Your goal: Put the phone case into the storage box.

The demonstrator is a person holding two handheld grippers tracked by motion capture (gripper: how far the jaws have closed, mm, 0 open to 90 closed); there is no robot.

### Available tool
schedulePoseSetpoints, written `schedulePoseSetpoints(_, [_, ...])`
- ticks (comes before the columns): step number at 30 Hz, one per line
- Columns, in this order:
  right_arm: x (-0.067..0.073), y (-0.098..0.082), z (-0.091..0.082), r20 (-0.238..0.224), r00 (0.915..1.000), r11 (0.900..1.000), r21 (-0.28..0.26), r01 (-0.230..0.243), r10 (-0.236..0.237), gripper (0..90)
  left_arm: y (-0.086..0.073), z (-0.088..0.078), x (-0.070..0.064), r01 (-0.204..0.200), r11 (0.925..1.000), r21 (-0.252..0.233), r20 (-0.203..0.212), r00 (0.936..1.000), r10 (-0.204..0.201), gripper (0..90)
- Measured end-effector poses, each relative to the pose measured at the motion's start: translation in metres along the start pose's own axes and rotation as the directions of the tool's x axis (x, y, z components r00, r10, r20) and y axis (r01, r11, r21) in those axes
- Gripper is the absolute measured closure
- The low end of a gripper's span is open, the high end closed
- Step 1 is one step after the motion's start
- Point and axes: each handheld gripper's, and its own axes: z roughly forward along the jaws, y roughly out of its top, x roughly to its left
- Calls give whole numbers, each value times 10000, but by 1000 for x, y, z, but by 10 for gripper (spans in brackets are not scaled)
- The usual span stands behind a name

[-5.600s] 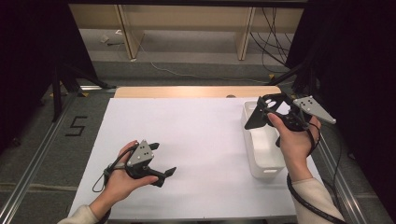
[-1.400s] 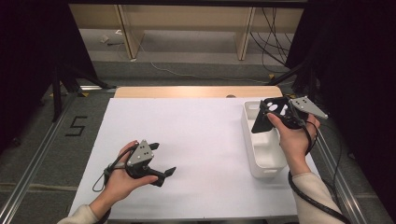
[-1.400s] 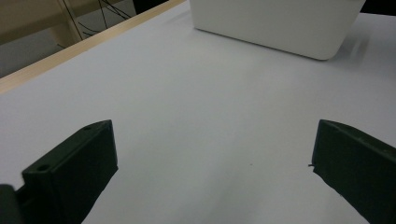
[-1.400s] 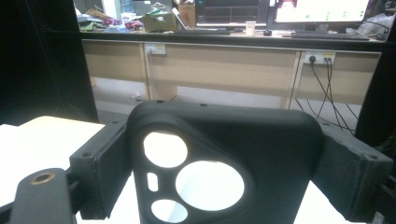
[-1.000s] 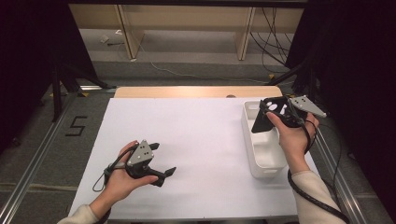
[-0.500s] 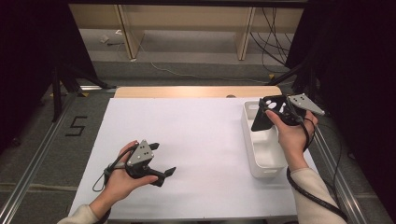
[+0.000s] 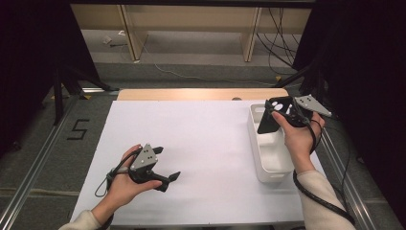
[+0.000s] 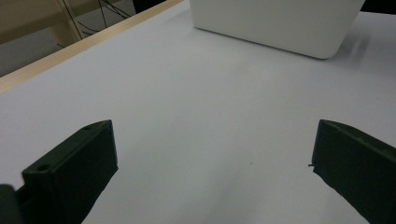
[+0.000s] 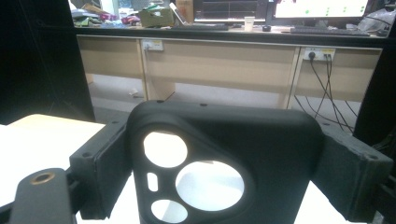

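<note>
Evidently, the black phone case (image 9: 224, 163), pinched in the right gripper (image 7: 280, 115), should be lowered level into the white bin (image 7: 275, 165); the left gripper (image 7: 163, 165) is held spread.

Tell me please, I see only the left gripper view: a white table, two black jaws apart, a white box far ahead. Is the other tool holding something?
Observer: Yes. The right tool is shut on a black phone case with round camera cut-outs.
Operator: Where is it, compared to the box?
Observer: In the high view it is raised above the far end of the white bin, near the table's right edge.
Operator: And is something inside the bin?
Observer: Its visible inside looks bare, though the hand and case hide the far part.
</note>
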Motion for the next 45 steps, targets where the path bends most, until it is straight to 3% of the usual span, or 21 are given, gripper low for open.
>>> schedulePoseSetpoints(45, [5,7,20,57,9998,9998,4,210,-210,151,1,-1,0,33,10000,-49,24,10000,-33,0])
